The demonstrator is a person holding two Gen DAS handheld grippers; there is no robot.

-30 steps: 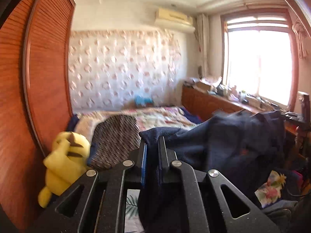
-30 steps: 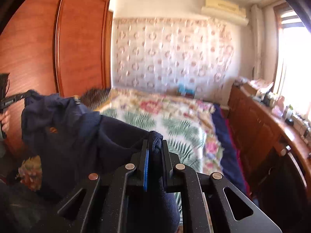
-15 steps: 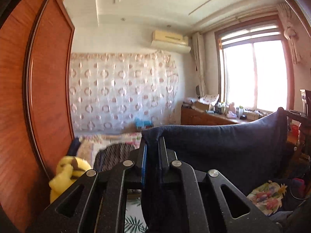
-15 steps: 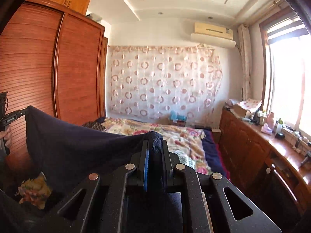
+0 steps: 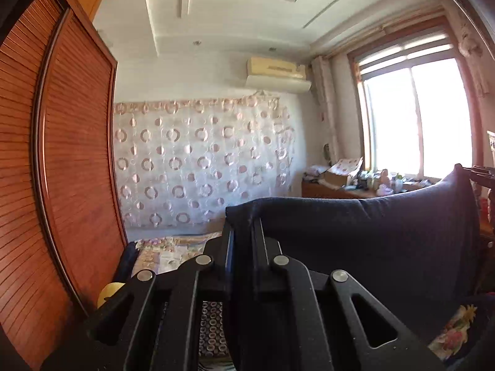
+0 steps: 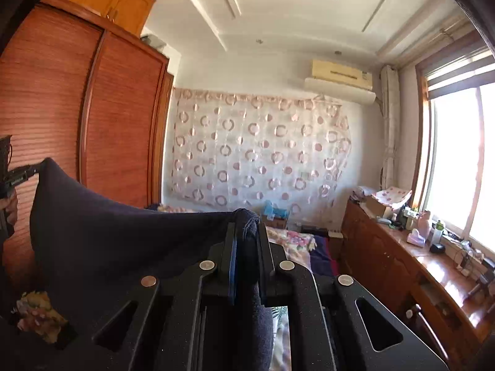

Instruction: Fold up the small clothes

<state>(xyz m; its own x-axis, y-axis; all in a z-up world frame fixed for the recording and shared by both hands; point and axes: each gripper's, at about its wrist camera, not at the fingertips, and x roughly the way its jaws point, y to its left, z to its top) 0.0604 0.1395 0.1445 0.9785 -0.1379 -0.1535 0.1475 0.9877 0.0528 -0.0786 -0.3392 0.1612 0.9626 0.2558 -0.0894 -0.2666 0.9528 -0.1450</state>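
A dark navy garment (image 5: 386,235) hangs stretched in the air between my two grippers. My left gripper (image 5: 243,232) is shut on one top corner of it. My right gripper (image 6: 246,232) is shut on the other top corner; the cloth (image 6: 108,235) spreads left from there. In the left wrist view the right gripper (image 5: 481,173) shows at the far right edge, holding the cloth's far corner. In the right wrist view the left gripper (image 6: 18,174) shows at the far left edge. The garment's lower part is hidden behind the gripper bodies.
A bed with a floral cover (image 6: 294,244) lies below and ahead. A wooden wardrobe (image 5: 62,170) stands on the left. A wooden sideboard (image 6: 417,262) with clutter runs under the window on the right. A yellow plush toy (image 5: 108,290) sits by the wardrobe.
Both grippers have risen and tilted upward, lifting the garment. The cloth has gone from slack and bunched to stretched taut between them. The bed has dropped low in both views.
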